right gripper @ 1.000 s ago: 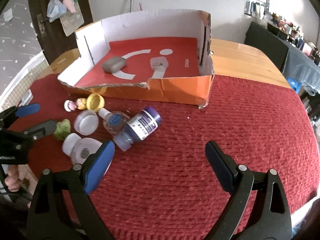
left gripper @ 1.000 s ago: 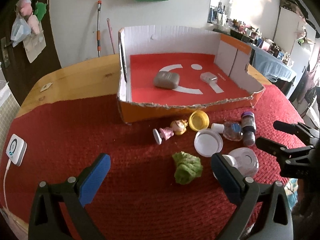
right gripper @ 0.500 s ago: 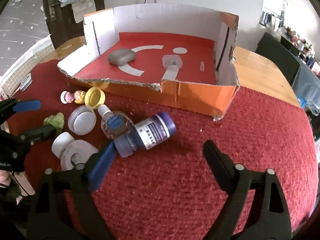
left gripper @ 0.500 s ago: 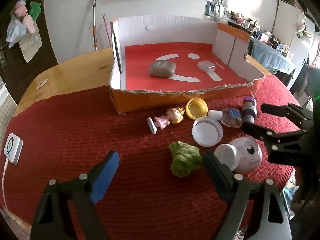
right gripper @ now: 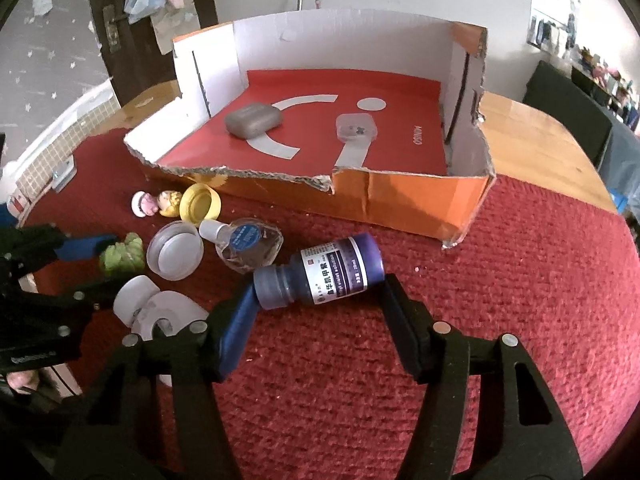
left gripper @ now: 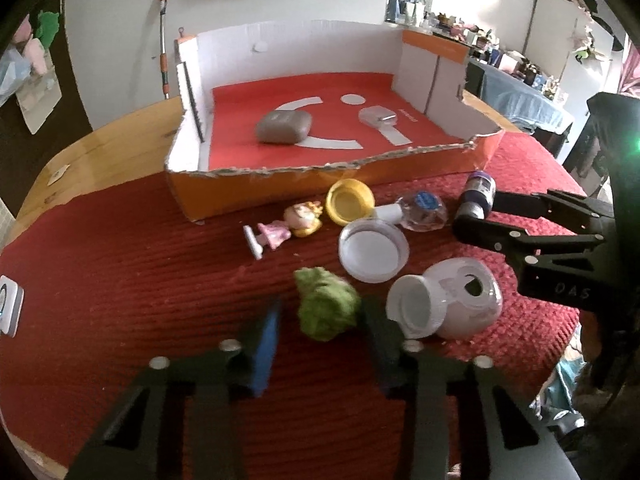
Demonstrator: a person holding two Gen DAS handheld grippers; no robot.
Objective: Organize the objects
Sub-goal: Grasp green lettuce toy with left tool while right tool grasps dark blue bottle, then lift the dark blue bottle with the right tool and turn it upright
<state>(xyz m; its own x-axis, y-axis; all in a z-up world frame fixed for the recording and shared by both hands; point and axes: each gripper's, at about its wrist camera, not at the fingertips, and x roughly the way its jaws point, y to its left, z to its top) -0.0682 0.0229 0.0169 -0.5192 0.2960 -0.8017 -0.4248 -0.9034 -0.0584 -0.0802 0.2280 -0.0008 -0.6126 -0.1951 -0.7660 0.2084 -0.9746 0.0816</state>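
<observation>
An open cardboard box (left gripper: 240, 196) (right gripper: 400, 204) with a red floor holds a grey case (left gripper: 283, 126) (right gripper: 253, 119) and a small clear case (left gripper: 378, 115) (right gripper: 356, 128). In front of it on the red cloth lie a green lettuce toy (left gripper: 326, 308) (right gripper: 122, 254), a doll figure (left gripper: 288, 226), a yellow cap (left gripper: 350, 201), a white lid (left gripper: 374, 250), a clear bottle (left gripper: 420, 212), a white jar (left gripper: 448, 306) and a purple bottle (right gripper: 320, 274) (left gripper: 476, 194). My left gripper (left gripper: 320, 320) is open, its fingers on either side of the lettuce toy. My right gripper (right gripper: 316, 302) is open around the purple bottle.
A white device (left gripper: 8, 312) lies at the cloth's left edge. The bare wooden table (left gripper: 100, 148) shows behind and beside the box. A wall with a mop handle (left gripper: 164, 44) stands behind the table.
Both grippers have moved forward and narrowed. The left one has come around the lettuce toy; the right one has come around the purple bottle.
</observation>
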